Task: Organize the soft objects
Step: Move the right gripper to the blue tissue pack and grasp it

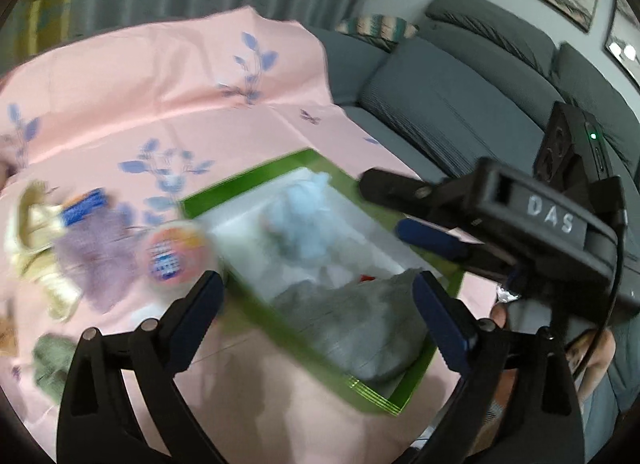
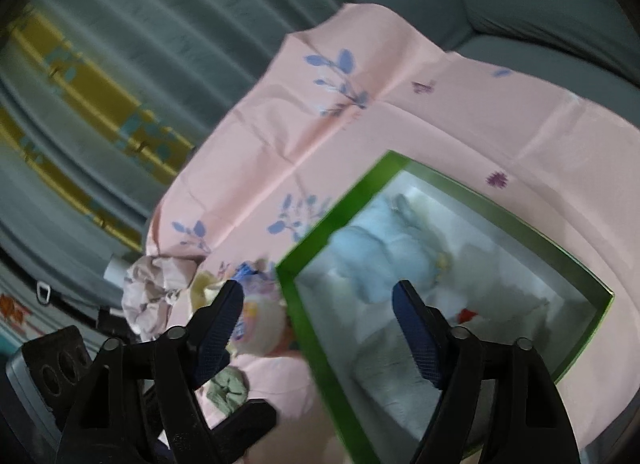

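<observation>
A green-rimmed box [image 1: 244,178] [image 2: 340,200] lies on a pink floral cloth [image 1: 160,96] [image 2: 360,112]. Inside lie a light blue soft item [image 1: 308,204] [image 2: 376,248] and a grey soft item [image 1: 360,324] [image 2: 392,368]. My left gripper [image 1: 318,296] is open and empty above the box's near end. My right gripper [image 2: 318,312] is open and empty above the box's left rim; it shows in the left wrist view [image 1: 412,212]. Left of the box lie a purple fluffy item [image 1: 96,260], a round pink-and-white item [image 1: 176,252] [image 2: 260,324], a cream item [image 1: 36,224], a blue item [image 1: 86,206] and a green item [image 1: 52,364] [image 2: 228,386].
A crumpled pale mauve cloth [image 2: 152,292] lies at the pink cloth's left edge. A grey sofa [image 1: 460,96] [image 2: 540,4] stands behind, with a patterned cushion [image 1: 376,26]. Grey curtains [image 2: 120,44] hang at the left. The views are motion-blurred.
</observation>
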